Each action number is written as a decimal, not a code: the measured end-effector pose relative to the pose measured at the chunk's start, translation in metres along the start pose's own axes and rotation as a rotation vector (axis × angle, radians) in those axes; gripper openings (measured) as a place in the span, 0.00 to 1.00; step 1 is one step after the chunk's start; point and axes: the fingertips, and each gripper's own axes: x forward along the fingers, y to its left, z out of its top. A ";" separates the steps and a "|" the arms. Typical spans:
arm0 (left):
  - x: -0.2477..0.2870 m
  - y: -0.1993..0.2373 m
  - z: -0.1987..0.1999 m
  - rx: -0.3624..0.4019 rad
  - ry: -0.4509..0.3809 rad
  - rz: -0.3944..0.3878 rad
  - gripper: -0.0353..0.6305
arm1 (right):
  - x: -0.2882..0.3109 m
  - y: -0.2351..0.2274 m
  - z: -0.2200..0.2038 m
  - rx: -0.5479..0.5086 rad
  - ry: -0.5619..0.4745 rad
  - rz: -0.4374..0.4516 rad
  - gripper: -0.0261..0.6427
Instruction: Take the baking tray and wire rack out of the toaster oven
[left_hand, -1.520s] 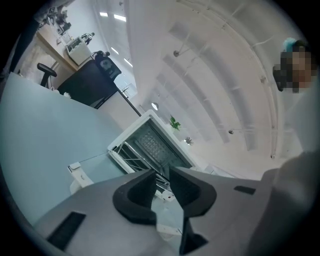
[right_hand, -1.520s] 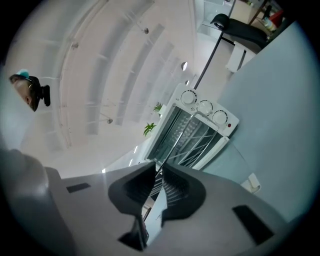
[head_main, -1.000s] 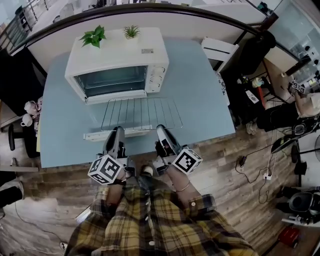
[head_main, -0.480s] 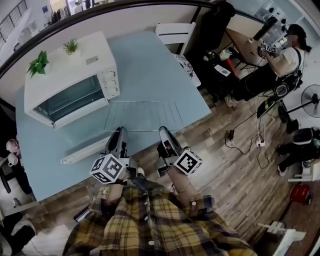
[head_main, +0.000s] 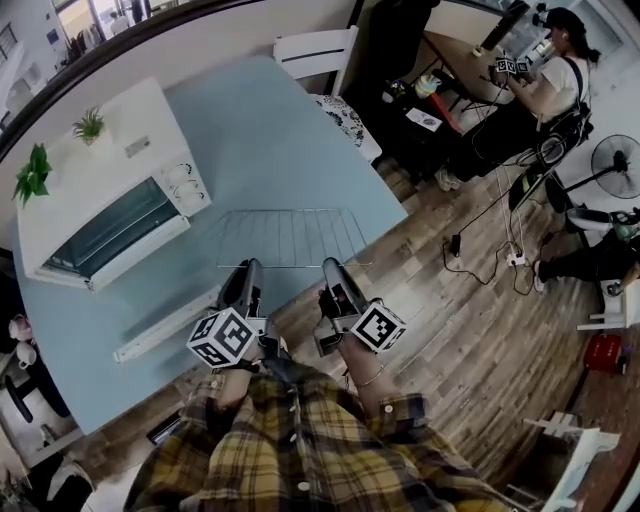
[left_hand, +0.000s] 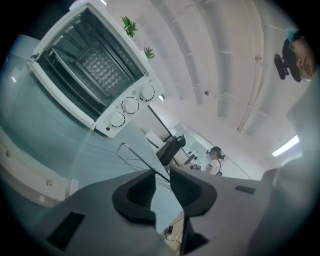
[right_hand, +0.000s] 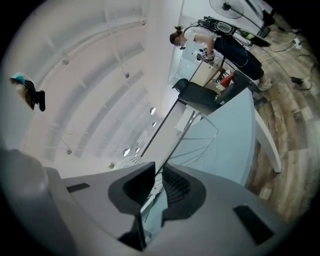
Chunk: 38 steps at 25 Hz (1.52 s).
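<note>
My L gripper (head_main: 247, 272) and R gripper (head_main: 333, 270) are side by side, each clamped on the near edge of the thin silver wire rack (head_main: 290, 238). In both gripper views a wire runs btwn the pads. The rack lies flat straight ahead of both tips, over the near corner of the pale blue table (head_main: 270, 130), w/ its R end about at the table edge. I can't tell if it touches the top.

Ahead and to the L of the L gripper sits the white boxy toaster oven (head_main: 90, 190). Its door is dropped open, and the door's white handle bar (head_main: 165, 325) is just L of my L jaws. Two small green potted plants (head_main: 33, 172) stand on its roof. The L gripper view looks into the cavity: something flat spans it, but I can't say whether it's the baking tray.

The tabletop is smooth and bare past the rack. A white chair (head_main: 315, 48) stands at its far side. Under and R of the R gripper is brown wood-plank floor (head_main: 450, 330) w/ loose cables. Far to the R a person (head_main: 565, 75) sits at a cluttered desk, w/ a standing fan (head_main: 615, 165) nearby. Overhead is a white ceiling (left_hand: 215, 60) w/ pipes.
</note>
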 end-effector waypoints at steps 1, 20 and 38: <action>0.003 0.001 -0.003 0.004 0.012 0.004 0.19 | 0.000 -0.005 0.000 0.009 -0.001 -0.008 0.11; 0.019 0.057 -0.083 -0.097 0.304 0.211 0.21 | -0.010 -0.097 -0.041 0.101 0.112 -0.208 0.13; -0.003 0.069 -0.104 -0.208 0.406 0.277 0.39 | -0.013 -0.115 -0.068 0.042 0.209 -0.332 0.38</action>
